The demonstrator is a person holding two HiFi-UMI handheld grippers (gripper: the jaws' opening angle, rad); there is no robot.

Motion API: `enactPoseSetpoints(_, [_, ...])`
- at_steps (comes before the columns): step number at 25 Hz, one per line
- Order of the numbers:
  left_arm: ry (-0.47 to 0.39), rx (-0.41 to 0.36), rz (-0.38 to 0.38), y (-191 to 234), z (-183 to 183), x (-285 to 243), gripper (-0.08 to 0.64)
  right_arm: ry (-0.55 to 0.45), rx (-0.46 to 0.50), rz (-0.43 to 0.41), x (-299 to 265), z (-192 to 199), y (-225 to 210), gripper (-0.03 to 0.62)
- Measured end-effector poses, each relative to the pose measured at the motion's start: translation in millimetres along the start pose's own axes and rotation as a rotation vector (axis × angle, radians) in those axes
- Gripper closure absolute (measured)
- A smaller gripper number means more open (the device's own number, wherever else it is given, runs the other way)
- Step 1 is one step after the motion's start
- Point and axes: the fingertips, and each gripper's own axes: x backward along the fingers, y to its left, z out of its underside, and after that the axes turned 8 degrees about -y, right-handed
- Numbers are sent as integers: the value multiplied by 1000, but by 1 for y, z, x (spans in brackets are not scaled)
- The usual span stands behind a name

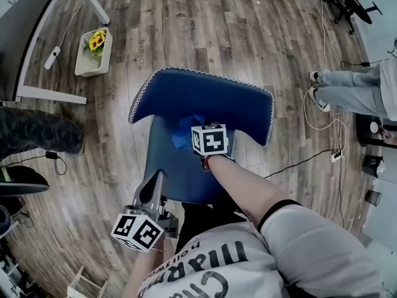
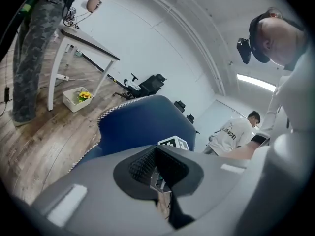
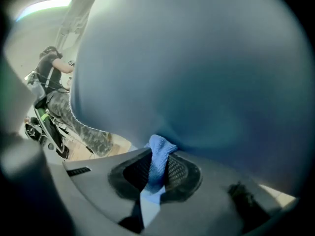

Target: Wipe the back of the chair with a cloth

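The blue chair (image 1: 205, 95) stands below me, its backrest toward the top of the head view and the seat nearer me. My right gripper (image 1: 200, 135) is shut on a light blue cloth (image 1: 185, 132) and holds it against the front face of the backrest. In the right gripper view the cloth (image 3: 158, 156) sticks out between the jaws of the gripper (image 3: 157, 173), pressed to the blue backrest (image 3: 197, 73). My left gripper (image 1: 155, 182) hovers at the seat's near left corner, shut on nothing. The left gripper view shows that gripper (image 2: 156, 173) pointing at the chair (image 2: 142, 127).
A white basket of sunflowers (image 1: 93, 51) sits on the wood floor at the upper left beside a white table leg (image 1: 49, 92). A person in camouflage trousers (image 1: 37, 135) stands at the left. Another person's legs (image 1: 347, 89) and floor cables (image 1: 322, 123) are at the right.
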Motion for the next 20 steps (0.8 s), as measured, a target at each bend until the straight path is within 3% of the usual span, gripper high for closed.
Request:
enactPoseSetpoints(2, [25, -19, 40, -12, 5, -9, 552, -2, -27, 55, 18, 12, -32, 561])
enactPoseSetpoints(7, [84, -77, 159, -57, 24, -27, 552, -15, 66, 140, 68, 32, -99, 560])
enactPoseSetpoints(15, [142, -149, 281, -96, 44, -16, 552, -60, -61, 298, 131, 62, -145, 561])
enactPoseSetpoints(18, [130, -141, 260, -96, 47, -7, 552, -59, -106, 343, 143, 71, -156, 560])
enactPoseSetpoints(20, [115, -125, 226, -90, 48, 0, 552, -43, -73, 330, 141, 75, -151, 560])
